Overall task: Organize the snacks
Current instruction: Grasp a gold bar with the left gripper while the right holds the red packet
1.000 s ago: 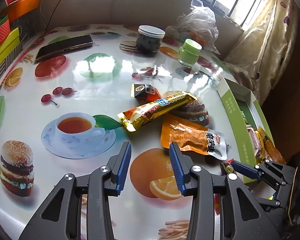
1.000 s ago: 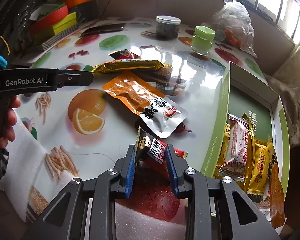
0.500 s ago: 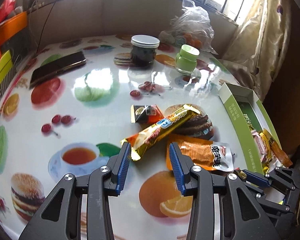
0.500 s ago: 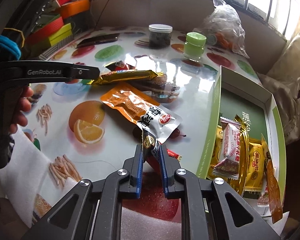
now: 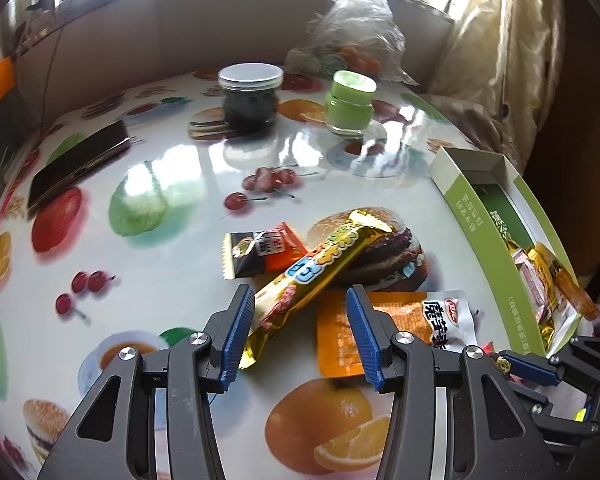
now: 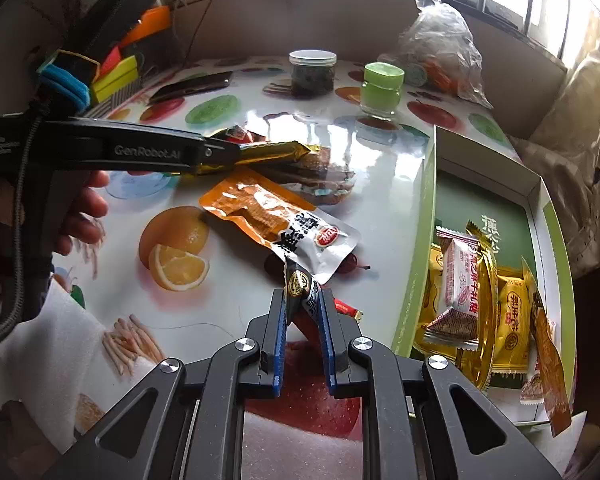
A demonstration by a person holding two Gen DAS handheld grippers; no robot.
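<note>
Left gripper: your left gripper (image 5: 300, 332) stands wide open, its blue pads on either side of the near end of the gold snack bar (image 5: 320, 268), neither pad pressing it.
Gold snack bar: it lies slantwise on the table (image 5: 172, 220), its far end over the printed burger, its near end between your open fingers and over the edge of the orange pouch (image 5: 400, 324).
Right gripper: your right gripper (image 6: 302, 316) is nearly closed and pinches a small dark candy packet (image 6: 300, 286), which stands upright between the pads.
Orange pouch: flat on the table, just beyond the pinched packet in the right wrist view, white end nearest you.
Small black-and-orange packet: a small black-and-orange packet (image 5: 260, 250) lies just left of the gold bar, touching it.
Green box: the green box (image 6: 428, 216) sits at the table's right edge, open, with several gold and white wrapped snacks (image 6: 476, 292) piled at its near end.
Far side: a dark jar (image 5: 251, 98), a green jar (image 5: 350, 104), a phone (image 5: 76, 164) and a plastic bag (image 5: 356, 36).
</note>
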